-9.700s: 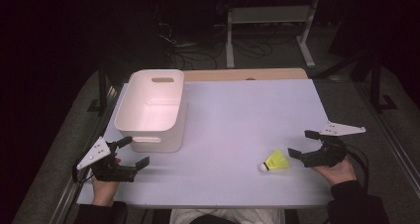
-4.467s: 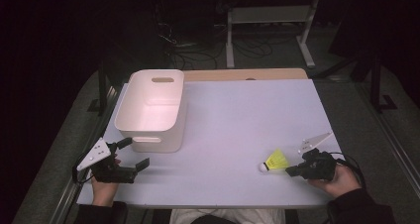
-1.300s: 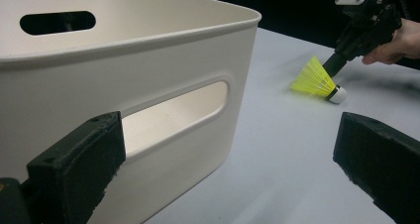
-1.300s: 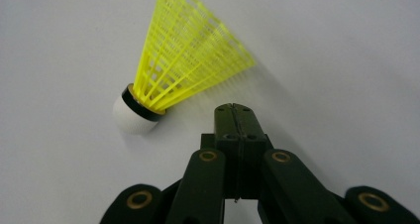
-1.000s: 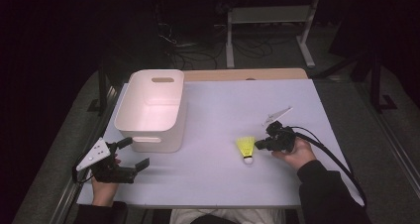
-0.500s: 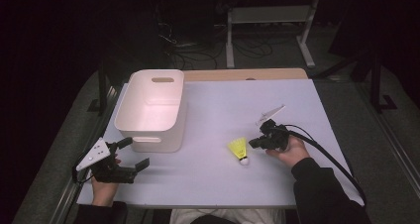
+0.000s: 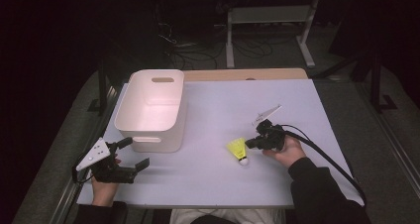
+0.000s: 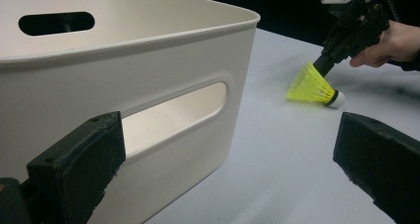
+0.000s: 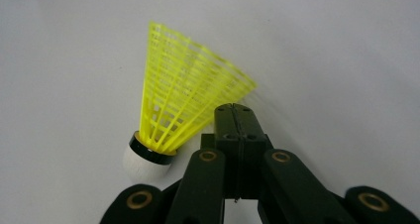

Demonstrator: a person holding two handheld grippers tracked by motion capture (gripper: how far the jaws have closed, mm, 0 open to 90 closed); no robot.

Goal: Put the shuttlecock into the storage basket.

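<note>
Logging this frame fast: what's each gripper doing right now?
Left gripper: open, holding nothing, beside the white bin.
Right gripper: jaws shut, pinching the skirt edge of the yellow shuttlecock.

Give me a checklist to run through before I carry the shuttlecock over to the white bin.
1. Right gripper jaws closed at the shuttlecock skirt rim: ok.
2. Skirt mesh actually pinched between them: cannot tell.
3. Cork lifted off the table: cannot tell; it looks very low.
4. White bin has room inside: ok.
5. Tabletop between shuttlecock and bin free of obstacles: ok.
6. Left gripper open, apart from the bin: ok.
</note>
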